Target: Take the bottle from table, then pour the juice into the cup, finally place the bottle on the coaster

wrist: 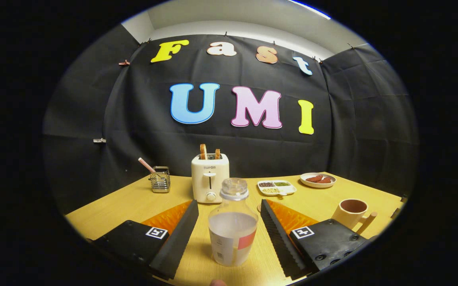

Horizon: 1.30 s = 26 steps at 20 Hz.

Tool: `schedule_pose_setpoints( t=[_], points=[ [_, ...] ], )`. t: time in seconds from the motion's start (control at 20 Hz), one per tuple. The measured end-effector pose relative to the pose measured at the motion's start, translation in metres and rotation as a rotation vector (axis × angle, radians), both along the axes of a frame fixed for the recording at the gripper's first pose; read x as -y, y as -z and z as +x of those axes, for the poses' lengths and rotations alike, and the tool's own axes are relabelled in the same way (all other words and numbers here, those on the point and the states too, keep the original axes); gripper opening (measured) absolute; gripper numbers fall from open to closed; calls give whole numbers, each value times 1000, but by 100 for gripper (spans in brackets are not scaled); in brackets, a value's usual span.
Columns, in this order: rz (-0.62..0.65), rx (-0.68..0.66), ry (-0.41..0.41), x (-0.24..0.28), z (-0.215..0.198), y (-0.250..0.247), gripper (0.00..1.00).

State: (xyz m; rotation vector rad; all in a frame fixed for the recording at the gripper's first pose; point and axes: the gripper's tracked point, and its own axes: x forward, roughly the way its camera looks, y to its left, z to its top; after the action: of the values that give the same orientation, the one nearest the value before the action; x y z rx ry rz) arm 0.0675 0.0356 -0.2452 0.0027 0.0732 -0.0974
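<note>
Two gripper fingers stand spread wide, gripping nothing, gripper released. Bottle stands upright on the table between them, touching neither. Cup sits at two o'clock from the bottle; toaster at eleven o'clock, beyond it.
</note>
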Motion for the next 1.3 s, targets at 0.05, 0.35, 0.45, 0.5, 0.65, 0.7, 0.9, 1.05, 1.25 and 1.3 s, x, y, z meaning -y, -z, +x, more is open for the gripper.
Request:
schedule_pose_setpoints(
  t=[0.05, 0.35, 0.45, 0.5, 0.65, 0.7, 0.9, 1.05, 1.25, 1.3],
  points=[
    [2, 0, -4, -2, 2, 4, 97],
    [-2, -30, 15, 0, 5, 35, 97],
    [4, -23, 16, 1, 8, 35, 87],
    [8, -27, 21, 2, 4, 35, 77],
    [-6, -53, 1, -1, 2, 25, 77],
    [3, -43, -6, -1, 0, 14, 77],
    [120, -9, -21, 9, -3, -32, 77],
    [224, 1, -19, 26, -12, -57, 77],
    [370, -24, 17, 56, -21, -64, 76],
    [407, -38, 22, 61, -22, -63, 76]
  ],
)
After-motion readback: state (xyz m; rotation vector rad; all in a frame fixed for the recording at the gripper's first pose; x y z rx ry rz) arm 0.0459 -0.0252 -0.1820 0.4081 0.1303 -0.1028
